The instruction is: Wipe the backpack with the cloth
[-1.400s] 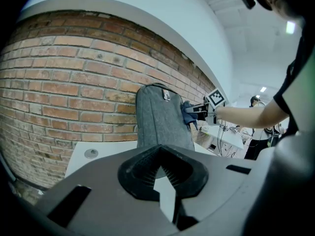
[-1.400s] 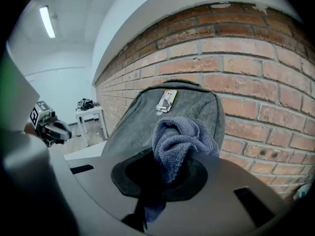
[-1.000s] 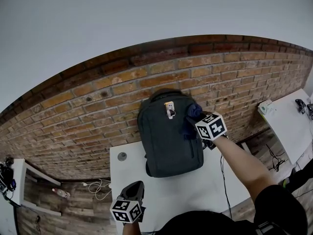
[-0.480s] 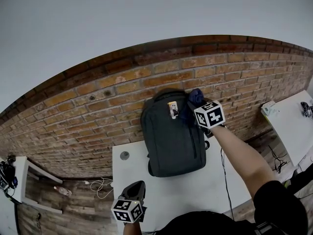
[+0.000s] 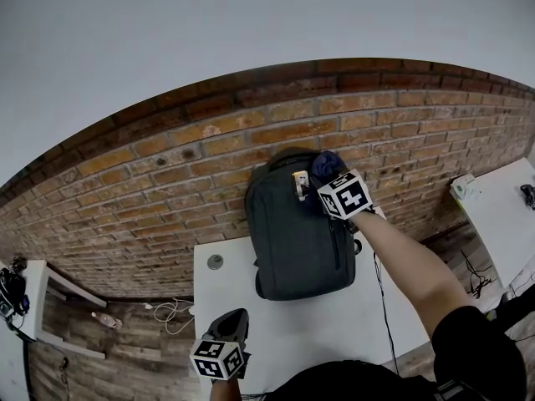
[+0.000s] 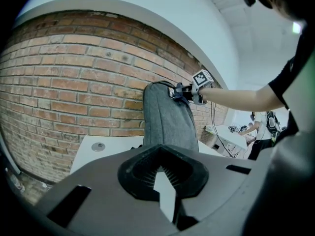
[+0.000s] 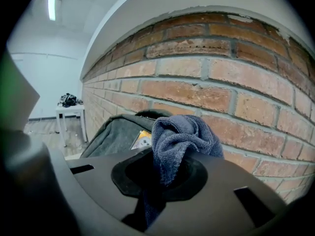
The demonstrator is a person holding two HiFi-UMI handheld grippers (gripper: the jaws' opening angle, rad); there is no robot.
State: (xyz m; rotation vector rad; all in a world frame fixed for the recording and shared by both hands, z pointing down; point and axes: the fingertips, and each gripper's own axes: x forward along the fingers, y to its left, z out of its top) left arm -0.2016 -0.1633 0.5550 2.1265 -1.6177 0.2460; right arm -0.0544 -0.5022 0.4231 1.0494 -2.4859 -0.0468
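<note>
Jaws, right gripper (image 7: 165,173): clenched on the cloth (image 7: 182,136), a dark blue terry piece bunched up between them and spilling out above their tips. In the head view this gripper (image 5: 322,182) is at the upper right part of the backpack (image 5: 297,241), cloth (image 5: 324,165) against its top edge.

Jaws, left gripper (image 6: 165,181): parted by a narrow gap with nothing in it, well short of the backpack (image 6: 167,122), which rises straight ahead of them. This gripper (image 5: 227,328) is low over the near edge of the surface.

Backpack: dark grey, upright, back leaning on the brick wall (image 5: 167,190). A small yellow-and-white tag (image 5: 298,186) is near its top, just left of the right jaws.

Surface (image 5: 334,324): white, set against the wall. One small round grey disc (image 5: 215,261) lies ahead and left of the left jaws, apart from the backpack.

Room: red brick below, plain pale wall above. Wooden floor (image 5: 125,357) with loose white cables (image 5: 167,316) to the left of the surface. Second white table (image 5: 493,215) far right of the right jaws. White shelf unit (image 5: 33,299) far left.
</note>
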